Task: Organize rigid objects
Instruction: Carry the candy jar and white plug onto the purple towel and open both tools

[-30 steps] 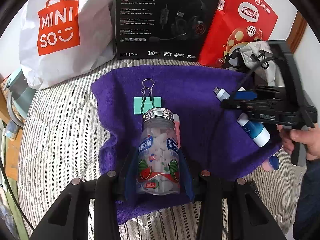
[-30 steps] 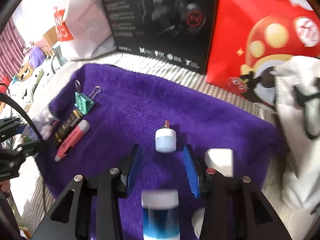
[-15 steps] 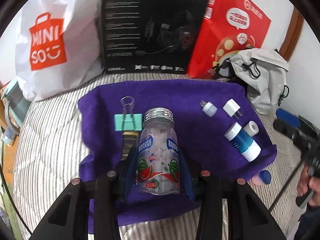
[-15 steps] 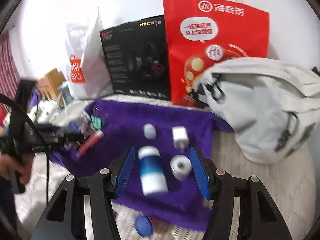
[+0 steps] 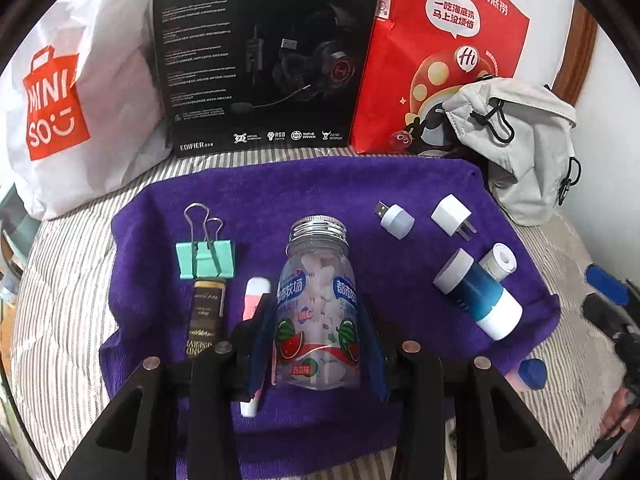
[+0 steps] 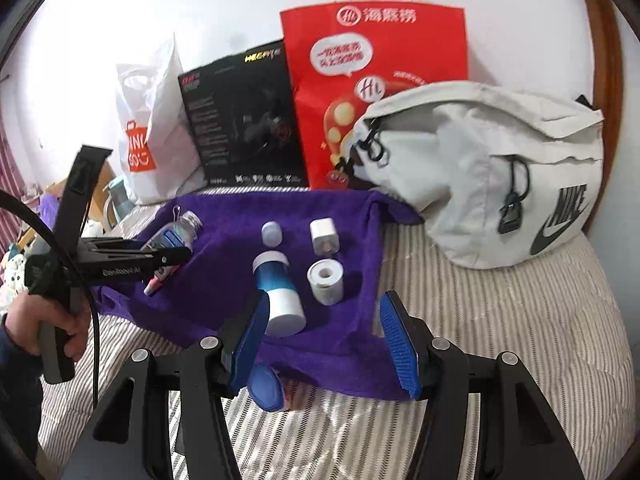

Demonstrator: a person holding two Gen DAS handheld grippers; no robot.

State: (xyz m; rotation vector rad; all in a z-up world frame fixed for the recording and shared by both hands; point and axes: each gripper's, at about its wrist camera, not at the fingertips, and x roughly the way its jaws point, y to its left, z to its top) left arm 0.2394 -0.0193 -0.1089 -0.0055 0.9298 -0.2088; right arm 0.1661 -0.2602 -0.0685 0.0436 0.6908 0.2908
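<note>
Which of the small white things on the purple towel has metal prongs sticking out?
The square charger plug, at the towel's far right. The rounded USB light beside it has a USB connector; the tape roll has none.

In the left wrist view, the pink-and-white marker pen at lower centre is partly hidden behind the left gripper's blue-padded finger. The right gripper's blue pad at the right edge is blurred and cut off. In the right wrist view, the clear plastic candy bottle at centre left is largely masked by the left gripper; a small blue rounded object at lower centre lies half behind a finger, its kind indeterminate.
</note>
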